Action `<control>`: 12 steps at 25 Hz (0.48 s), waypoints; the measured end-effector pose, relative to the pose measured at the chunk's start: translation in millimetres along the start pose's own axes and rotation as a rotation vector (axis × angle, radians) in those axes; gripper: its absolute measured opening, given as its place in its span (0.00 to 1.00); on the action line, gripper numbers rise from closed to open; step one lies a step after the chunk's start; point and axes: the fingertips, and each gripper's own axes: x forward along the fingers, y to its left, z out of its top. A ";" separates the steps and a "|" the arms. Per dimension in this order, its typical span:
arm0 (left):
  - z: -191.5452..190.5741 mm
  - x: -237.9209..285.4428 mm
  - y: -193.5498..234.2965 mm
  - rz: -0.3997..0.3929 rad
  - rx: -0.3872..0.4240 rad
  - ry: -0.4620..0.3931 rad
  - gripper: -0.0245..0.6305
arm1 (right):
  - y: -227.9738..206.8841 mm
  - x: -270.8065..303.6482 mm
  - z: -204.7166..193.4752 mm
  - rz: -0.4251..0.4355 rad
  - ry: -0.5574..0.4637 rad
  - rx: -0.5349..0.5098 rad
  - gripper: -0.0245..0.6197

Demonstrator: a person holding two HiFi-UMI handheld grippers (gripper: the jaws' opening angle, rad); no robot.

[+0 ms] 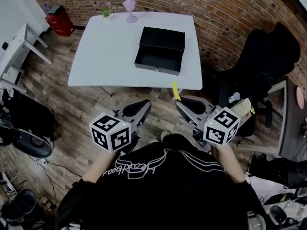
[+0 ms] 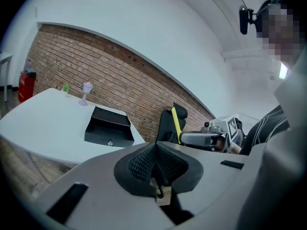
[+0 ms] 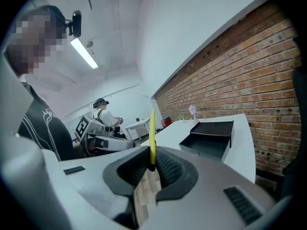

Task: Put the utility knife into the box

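The right gripper pinches the yellow utility knife by the white table's near edge, the left gripper alongside has its jaws together on nothing, and the open black box sits beyond amid bare tabletop.

White table — black box, pink glass, plant.

Yellow utility knife, black box, white table, red-brick wall
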 end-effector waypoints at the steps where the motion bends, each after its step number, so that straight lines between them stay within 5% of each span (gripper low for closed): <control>1: 0.7 0.4 2.7 0.006 -0.003 -0.002 0.09 | -2.5 3.0 1.0 -0.002 0.008 -0.011 0.12; 12: 21.0 11.8 43.9 0.081 -0.035 -0.025 0.09 | -46.5 50.6 21.7 0.019 0.075 -0.065 0.12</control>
